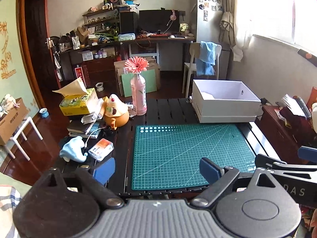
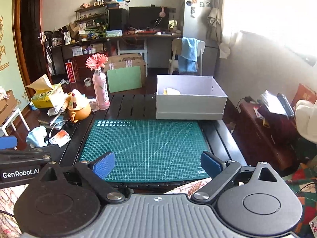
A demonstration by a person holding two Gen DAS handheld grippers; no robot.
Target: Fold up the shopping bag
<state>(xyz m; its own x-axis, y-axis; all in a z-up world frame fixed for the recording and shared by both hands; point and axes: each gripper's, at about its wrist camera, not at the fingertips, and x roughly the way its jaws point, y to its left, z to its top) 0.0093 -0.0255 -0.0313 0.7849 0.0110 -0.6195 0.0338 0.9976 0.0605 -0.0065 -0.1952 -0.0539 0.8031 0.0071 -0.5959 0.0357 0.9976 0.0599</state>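
I see no spread-out shopping bag in either view. A pale folded item [image 2: 172,91] with a bit of yellow lies inside the white open box [image 2: 190,104] at the back right of the table; I cannot tell what it is. The green cutting mat [image 1: 188,148] lies bare in front of the box [image 1: 225,104]. My left gripper [image 1: 157,170] hangs open over the mat's near left edge, with nothing between its blue pads. Over the near edge of the mat [image 2: 146,144], my right gripper [image 2: 157,164] is open too and holds nothing.
Left of the mat stand a pink bottle with a flower [image 1: 138,97], an orange toy [image 1: 116,111], a tissue box [image 1: 79,103], a blue toy [image 1: 74,148] and a small packet [image 1: 101,149]. A dark cabinet [image 2: 267,127] stands to the table's right.
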